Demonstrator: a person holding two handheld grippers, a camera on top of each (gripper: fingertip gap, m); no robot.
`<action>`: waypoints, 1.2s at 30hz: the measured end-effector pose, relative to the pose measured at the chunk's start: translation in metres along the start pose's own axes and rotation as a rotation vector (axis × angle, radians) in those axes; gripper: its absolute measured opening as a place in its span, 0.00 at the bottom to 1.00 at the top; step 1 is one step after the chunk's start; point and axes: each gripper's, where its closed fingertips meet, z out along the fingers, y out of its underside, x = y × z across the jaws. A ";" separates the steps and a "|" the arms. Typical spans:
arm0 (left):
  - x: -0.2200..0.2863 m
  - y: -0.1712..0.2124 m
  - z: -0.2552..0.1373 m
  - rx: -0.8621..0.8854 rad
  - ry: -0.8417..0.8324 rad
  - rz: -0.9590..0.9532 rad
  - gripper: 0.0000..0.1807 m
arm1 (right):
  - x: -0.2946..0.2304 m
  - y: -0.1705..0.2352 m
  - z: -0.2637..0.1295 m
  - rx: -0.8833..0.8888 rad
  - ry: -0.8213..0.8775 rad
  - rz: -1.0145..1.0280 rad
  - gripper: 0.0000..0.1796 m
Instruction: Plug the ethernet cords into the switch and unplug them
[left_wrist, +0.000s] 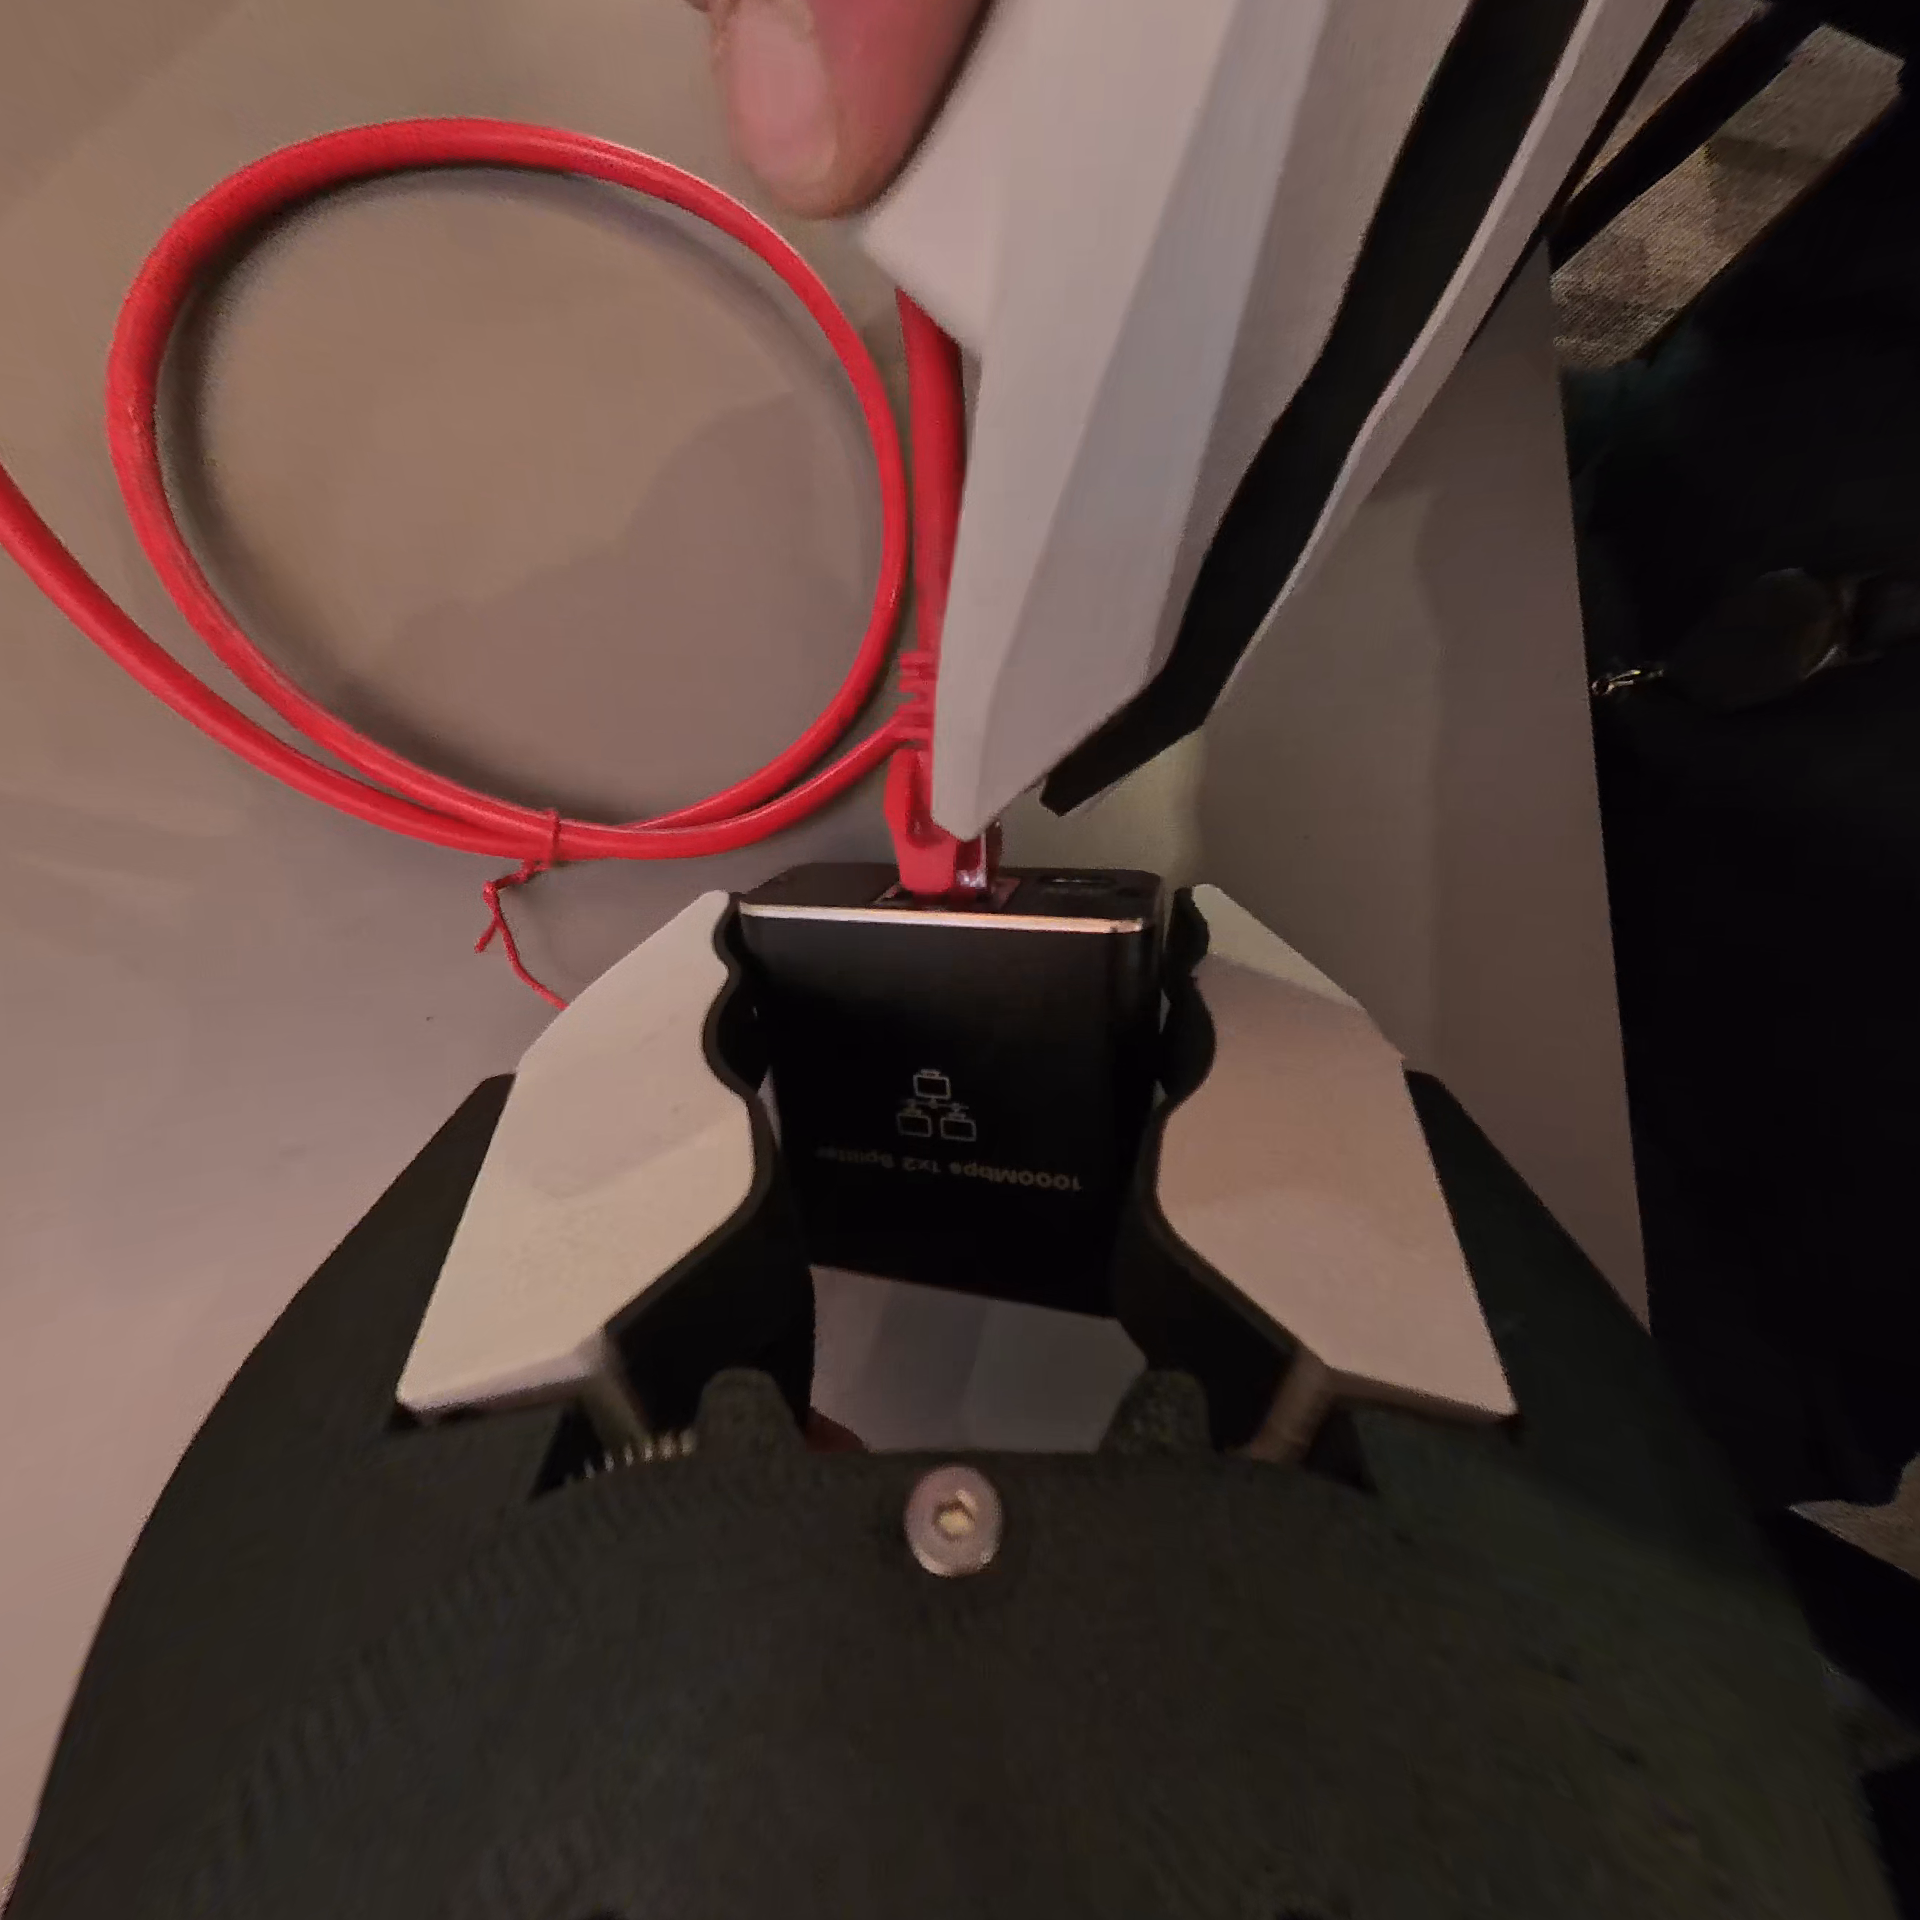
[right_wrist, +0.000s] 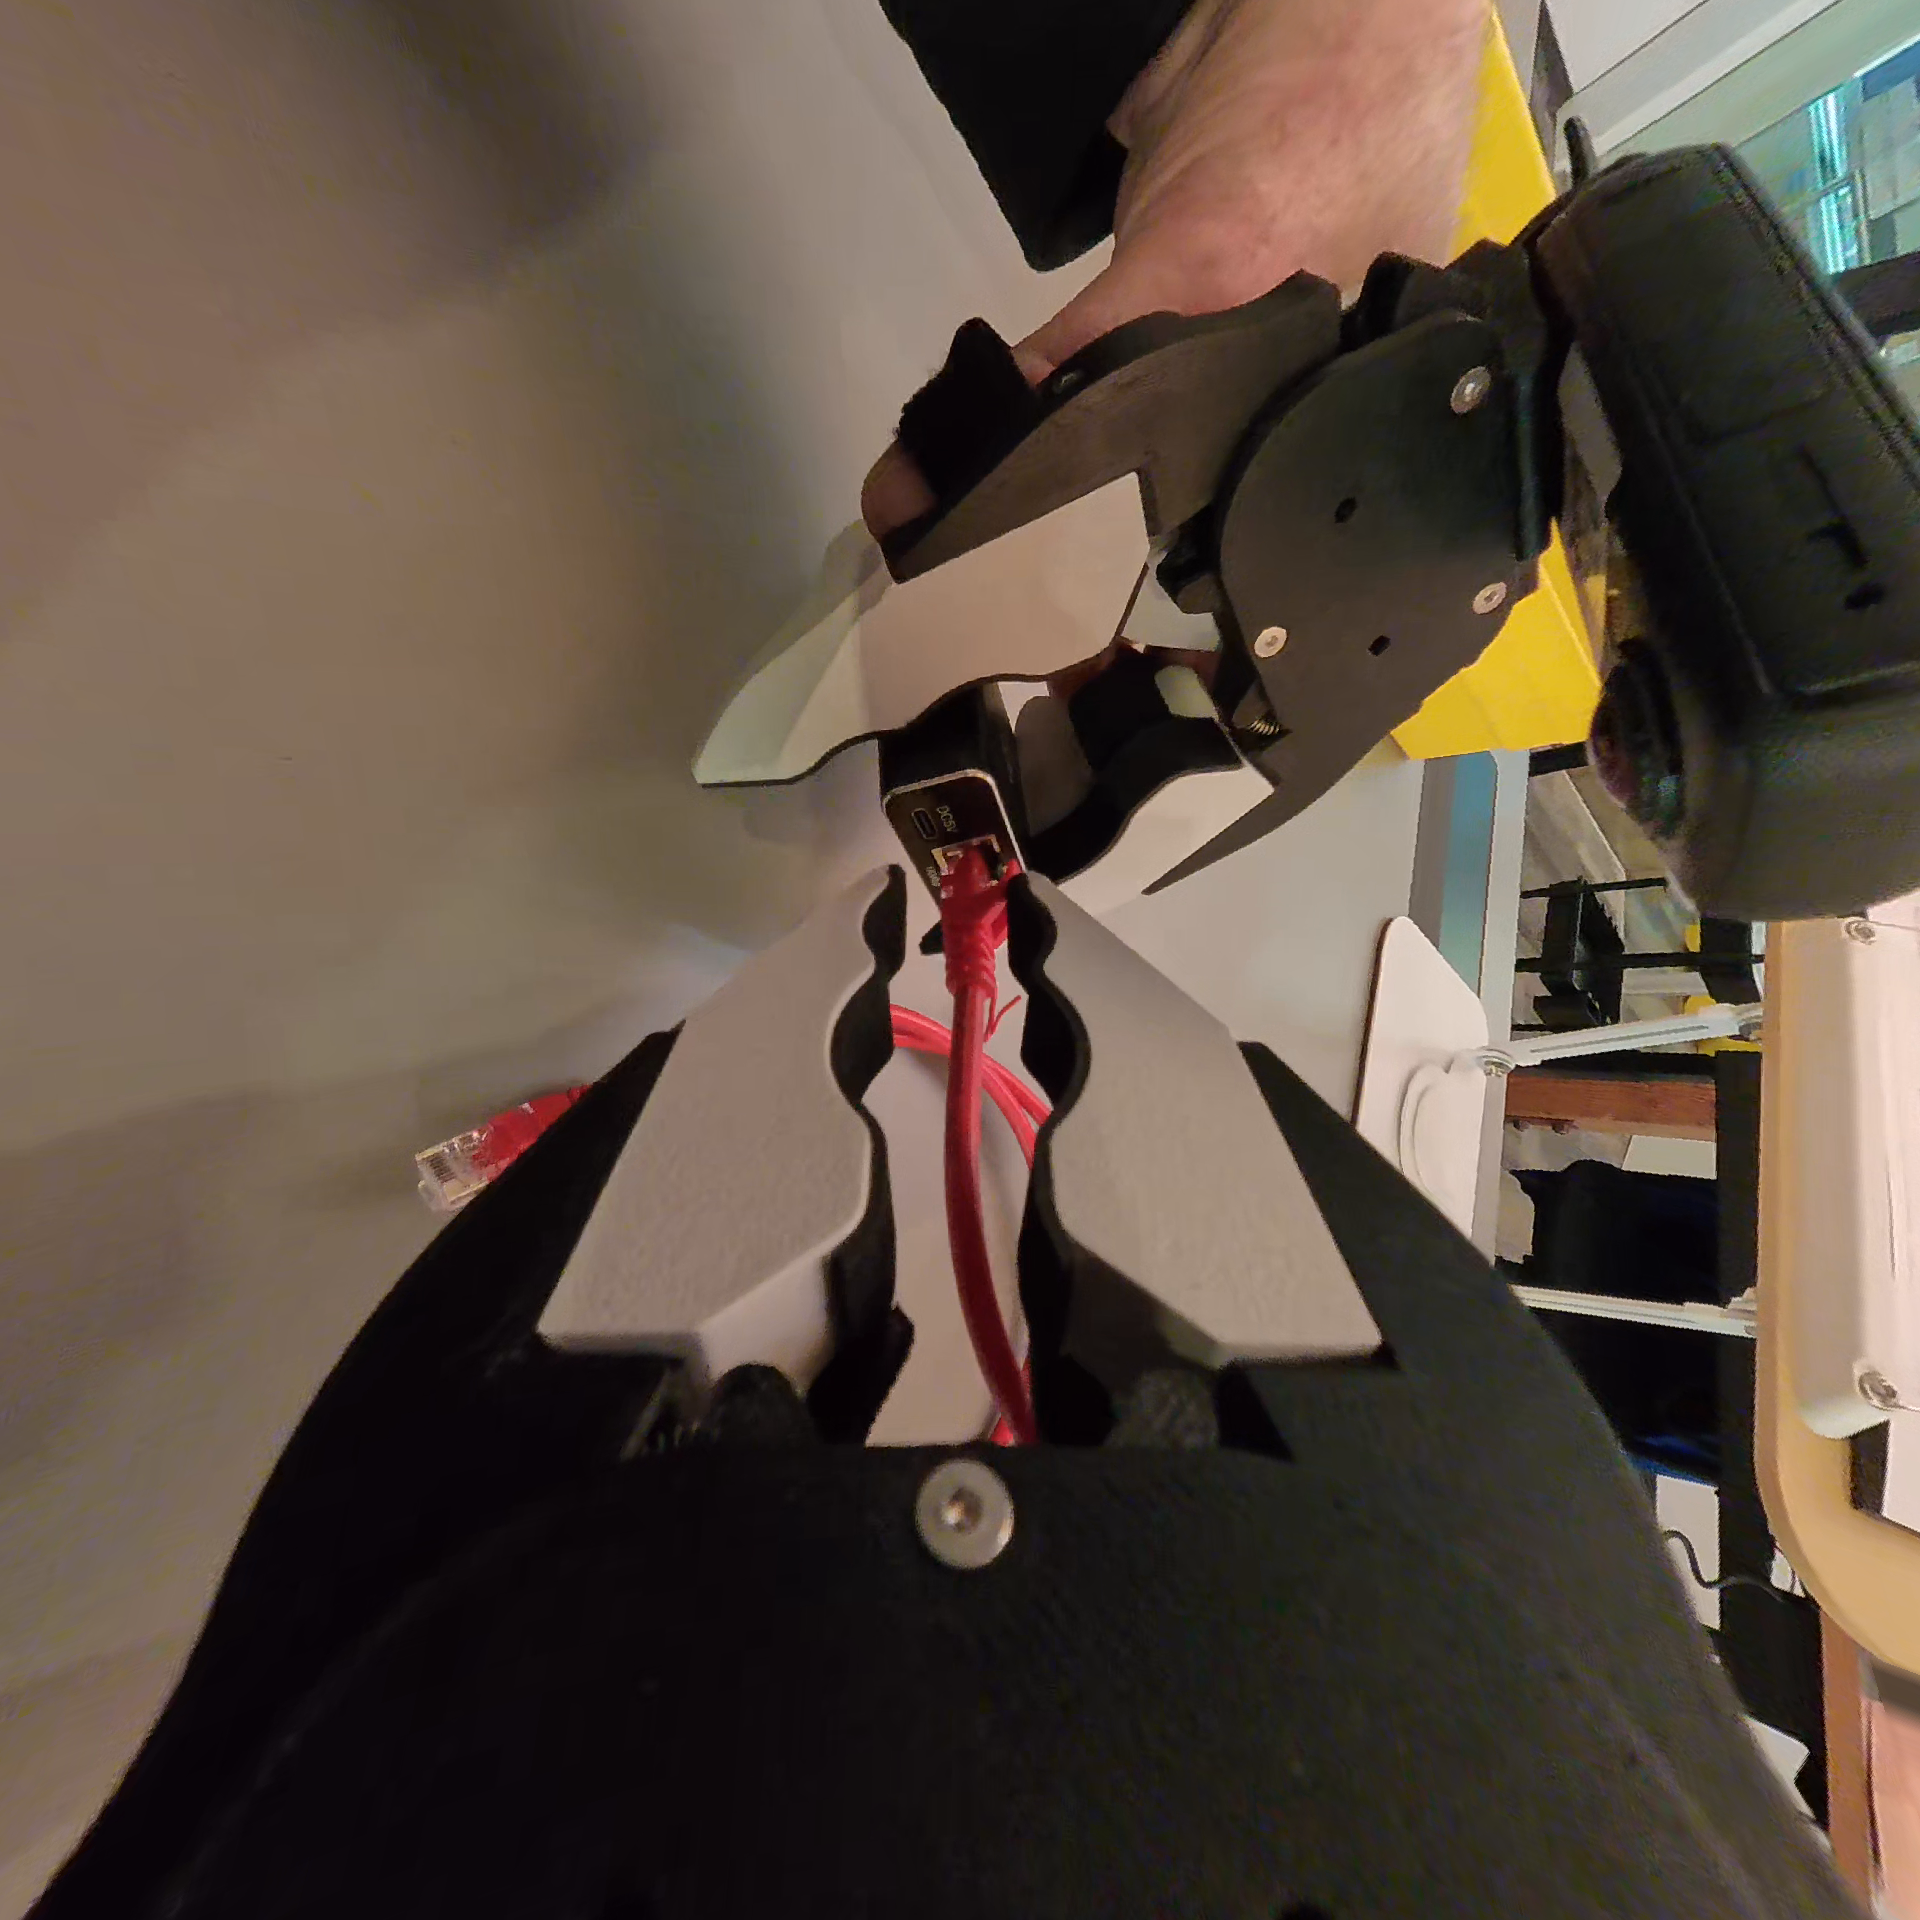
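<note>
Between the left gripper's (left_wrist: 961, 935) fingers sits the black switch (left_wrist: 961, 1091), pinched on both sides and pointing straight ahead, so its port face is the far end, just past the tips. One red ethernet cord (left_wrist: 499, 665) is seated there: its plug (left_wrist: 940, 862) is in the port on the left half of that face, and the plug's long axis runs right along the gripper's own line. Moving right, the right gripper (right_wrist: 961, 904) meets it head-on from the opposite side; its jaws are only narrowly apart, straddling the plug's boot (right_wrist: 971, 935) with the cord running back between the fingers, but I honestly can't tell if the pads are actually biting. Looks to me like any pull-out has to go straight back along that shared axis. The spare plug (right_wrist: 488, 1143) lies off to the right gripper's left.
</note>
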 end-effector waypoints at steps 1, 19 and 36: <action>0.001 0.000 0.001 -0.004 0.004 0.001 0.41 | 0.000 0.000 0.000 0.000 -0.003 -0.003 0.08; 0.005 0.010 0.009 -0.062 0.046 -0.037 0.41 | -0.008 0.003 0.014 -0.076 -0.059 -0.044 0.07; 0.006 0.014 0.016 -0.072 0.085 -0.054 0.41 | -0.016 0.011 0.021 -0.097 -0.081 -0.056 0.08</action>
